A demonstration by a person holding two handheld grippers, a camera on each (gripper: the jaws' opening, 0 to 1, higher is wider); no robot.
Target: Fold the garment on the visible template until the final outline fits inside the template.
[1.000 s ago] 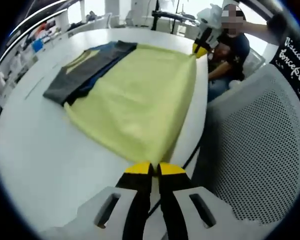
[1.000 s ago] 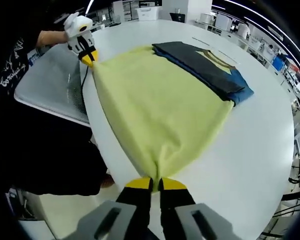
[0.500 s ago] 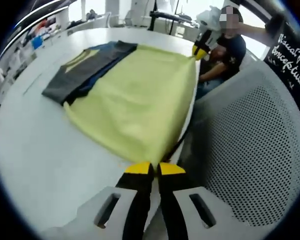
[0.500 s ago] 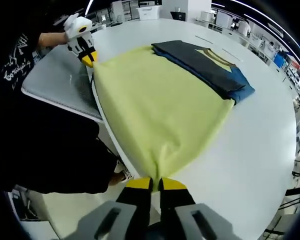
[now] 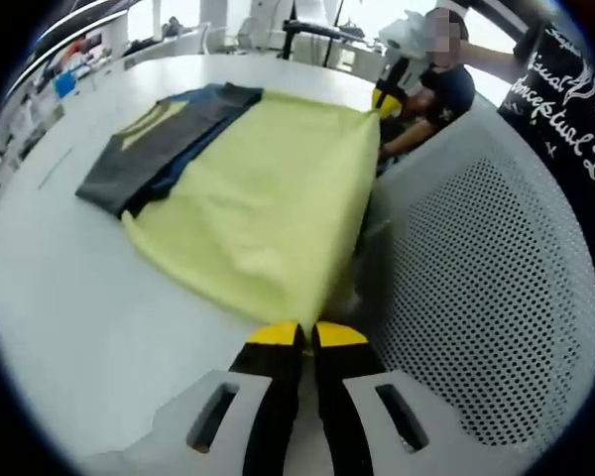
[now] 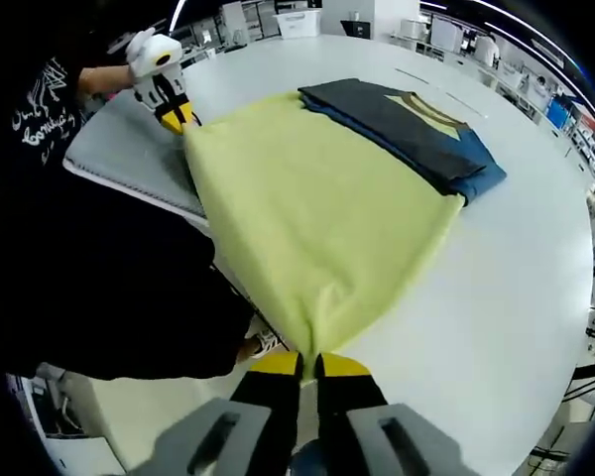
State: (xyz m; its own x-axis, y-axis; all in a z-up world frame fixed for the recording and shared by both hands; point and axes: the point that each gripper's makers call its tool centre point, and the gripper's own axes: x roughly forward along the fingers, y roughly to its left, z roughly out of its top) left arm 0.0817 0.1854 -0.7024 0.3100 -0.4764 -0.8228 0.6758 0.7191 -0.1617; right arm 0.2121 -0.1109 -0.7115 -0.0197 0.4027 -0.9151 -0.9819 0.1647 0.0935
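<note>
Left gripper view: the left gripper (image 5: 305, 335) is seen with its yellow-tipped jaws pressed together on one corner of the yellow garment (image 5: 268, 208). The garment is spread flat over the white table (image 5: 69, 297), its near edge drawn past the table rim. Folded dark clothes (image 5: 164, 139) lie at the garment's far side, touching it. A perforated grey chair back (image 5: 486, 297) stands beside the table. The right gripper (image 5: 385, 99) is pinched on the far corner.

Right gripper view: the right gripper (image 6: 307, 365) is clamped on the near corner of the yellow garment (image 6: 317, 213). The left gripper (image 6: 180, 117), held by a hand (image 6: 149, 55), grips the opposite corner. The dark clothes (image 6: 416, 129) are stacked beyond, on the white table (image 6: 516, 278).
</note>
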